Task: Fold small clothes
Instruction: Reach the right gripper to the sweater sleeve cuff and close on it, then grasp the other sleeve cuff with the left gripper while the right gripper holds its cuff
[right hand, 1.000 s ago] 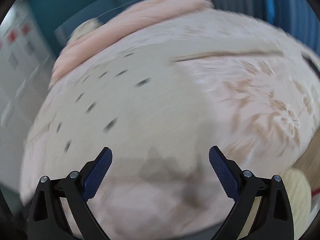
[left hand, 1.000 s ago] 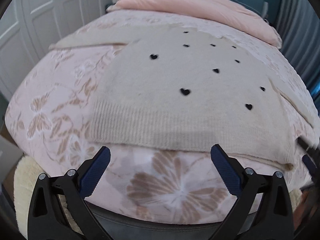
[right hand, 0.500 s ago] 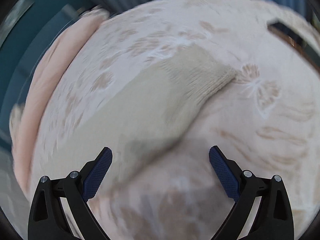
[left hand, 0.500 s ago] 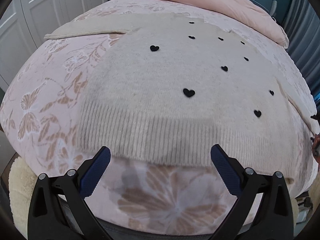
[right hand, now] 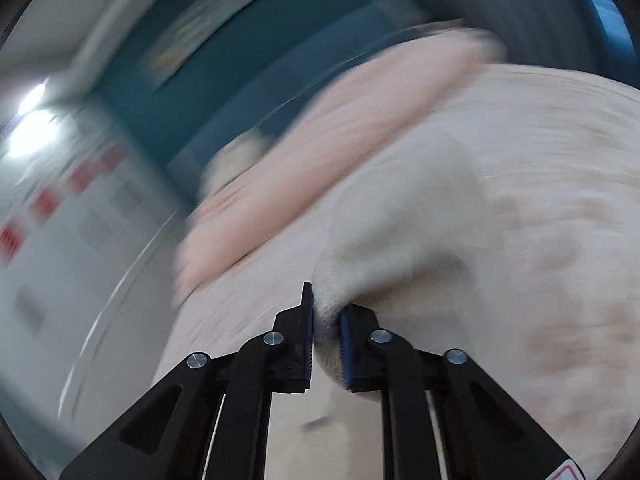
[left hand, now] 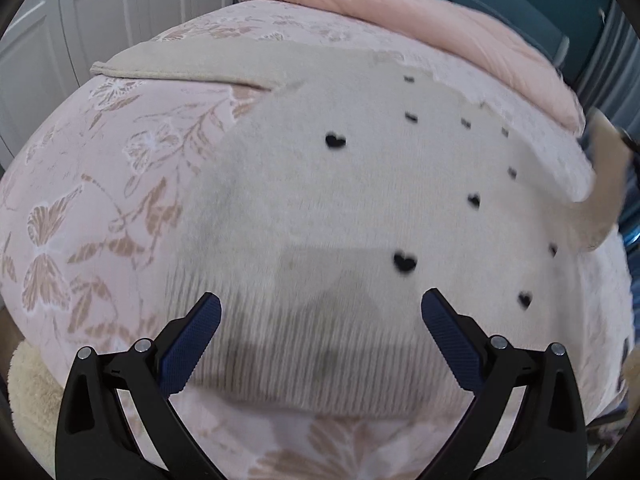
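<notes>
A cream knit sweater (left hand: 360, 208) with small black hearts lies flat on a pink floral bed cover (left hand: 100, 208). Its ribbed hem is nearest, its left sleeve (left hand: 180, 68) stretches out to the far left. My left gripper (left hand: 320, 320) is open and empty, hovering over the hem. My right gripper (right hand: 326, 320) is shut on the cuff of the right sleeve (right hand: 400, 232) and lifts it off the bed; the raised sleeve also shows in the left wrist view (left hand: 604, 184) at the right edge. The right wrist view is heavily blurred.
A folded pink blanket (left hand: 420, 24) lies along the far side of the bed. White cupboard doors (left hand: 48, 40) stand to the left, a teal wall (right hand: 240, 80) behind. A cream fluffy rug (left hand: 28, 392) lies below the bed's near edge.
My right gripper has closed on the right sleeve cuff and lifted it. My left gripper has moved forward over the sweater's hem and stays open.
</notes>
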A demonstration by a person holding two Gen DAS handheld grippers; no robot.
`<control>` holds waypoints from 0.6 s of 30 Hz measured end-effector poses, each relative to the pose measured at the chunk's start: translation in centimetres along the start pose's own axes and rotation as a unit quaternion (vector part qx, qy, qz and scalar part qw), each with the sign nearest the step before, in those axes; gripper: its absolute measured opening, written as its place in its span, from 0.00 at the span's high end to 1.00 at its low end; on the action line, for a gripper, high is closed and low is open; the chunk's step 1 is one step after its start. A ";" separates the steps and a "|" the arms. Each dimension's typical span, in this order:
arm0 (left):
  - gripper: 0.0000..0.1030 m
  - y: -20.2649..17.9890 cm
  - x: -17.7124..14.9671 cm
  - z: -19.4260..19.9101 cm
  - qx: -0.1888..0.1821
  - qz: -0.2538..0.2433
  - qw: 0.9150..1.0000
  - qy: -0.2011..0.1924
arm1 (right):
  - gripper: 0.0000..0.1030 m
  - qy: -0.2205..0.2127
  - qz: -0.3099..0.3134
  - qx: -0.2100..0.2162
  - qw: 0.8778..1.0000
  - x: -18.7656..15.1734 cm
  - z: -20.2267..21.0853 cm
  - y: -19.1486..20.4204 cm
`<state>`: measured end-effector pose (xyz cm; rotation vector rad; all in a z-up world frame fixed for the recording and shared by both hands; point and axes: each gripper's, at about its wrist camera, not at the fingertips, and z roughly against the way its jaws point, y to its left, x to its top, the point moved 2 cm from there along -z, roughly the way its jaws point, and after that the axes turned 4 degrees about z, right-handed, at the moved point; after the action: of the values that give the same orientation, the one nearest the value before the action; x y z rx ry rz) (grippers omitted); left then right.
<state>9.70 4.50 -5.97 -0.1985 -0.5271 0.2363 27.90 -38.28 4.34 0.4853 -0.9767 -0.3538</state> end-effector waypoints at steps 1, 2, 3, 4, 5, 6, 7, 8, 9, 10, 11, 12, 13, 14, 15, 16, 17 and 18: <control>0.05 0.0 0.6 0.1 -0.009 0.007 1.000 -0.002 | 0.79 0.028 0.025 0.026 0.999 -1.5 -2.3 3.2; 0.05 -0.1 1.2 0.1 -0.019 0.013 1.000 -0.003 | 0.75 0.063 0.048 0.051 0.996 -3.6 -5.0 6.3; 0.05 -0.2 1.7 0.0 -0.029 0.017 0.999 -0.003 | 0.74 0.085 0.064 0.064 0.992 -5.2 -6.8 7.9; 0.05 -0.4 2.4 -0.1 -0.039 0.021 0.999 -0.001 | 0.73 0.112 0.084 0.065 0.988 -7.3 -8.8 9.7; 0.05 -0.6 3.2 -0.3 -0.051 0.026 0.998 0.002 | 0.73 0.132 0.092 0.059 0.985 -9.1 -10.2 10.6; 0.05 -0.9 4.4 -0.6 -0.071 0.031 0.997 0.007 | 0.73 0.143 0.087 0.057 0.984 -10.5 -10.9 10.7; 0.05 -1.1 5.4 -0.9 -0.086 0.037 0.996 0.006 | 0.72 0.151 0.074 0.057 0.984 -11.7 -11.2 10.5; 0.05 -1.3 6.5 -1.2 -0.100 0.045 0.994 0.004 | 0.70 0.157 0.054 0.054 0.985 -12.7 -11.2 9.6; 0.05 -1.6 8.0 -1.8 -0.114 0.057 0.992 0.004 | 0.68 0.159 0.036 0.048 0.986 -13.4 -10.6 8.5; 0.05 -2.1 9.7 -2.8 -0.139 0.073 0.988 0.009 | 0.63 0.158 0.020 0.037 0.987 -14.0 -9.8 7.4; 0.05 -2.5 10.6 -3.5 -0.152 0.081 0.985 0.015 | 0.60 0.153 0.003 0.018 0.988 -14.8 -8.5 5.9; 0.05 -3.0 12.1 -5.0 -0.165 0.098 0.981 0.025 | 0.58 0.150 -0.008 0.001 0.989 -15.3 -7.5 4.5; 0.05 -3.5 13.3 -6.4 -0.179 0.114 0.977 0.034 | 0.55 0.147 -0.020 -0.021 0.989 -15.2 -6.4 2.4; 0.05 -4.2 14.8 -8.6 -0.180 0.132 0.974 0.047 | 0.54 0.144 -0.030 -0.034 0.989 -15.6 -5.4 1.5; 0.05 -4.5 15.7 -9.8 -0.176 0.147 0.972 0.053 | 0.53 0.140 -0.044 -0.049 0.988 -15.8 -4.6 0.0; 0.05 -5.0 16.5 -11.5 -0.181 0.166 0.968 0.060 | 0.51 0.135 -0.061 -0.059 0.987 -15.6 -4.1 -0.9; 0.05 -5.4 17.1 -13.0 -0.179 0.179 0.965 0.068 | 0.51 0.132 -0.084 -0.068 0.985 -15.4 -3.3 -2.6; 0.05 -5.6 17.8 -15.0 -0.163 0.198 0.963 0.079 | 0.50 0.129 -0.100 -0.075 0.984 -15.4 -3.1 -3.9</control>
<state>33.34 2.12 -8.84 -0.6419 -0.3597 0.5181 22.30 -33.26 -9.93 0.4796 -0.6467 -0.5267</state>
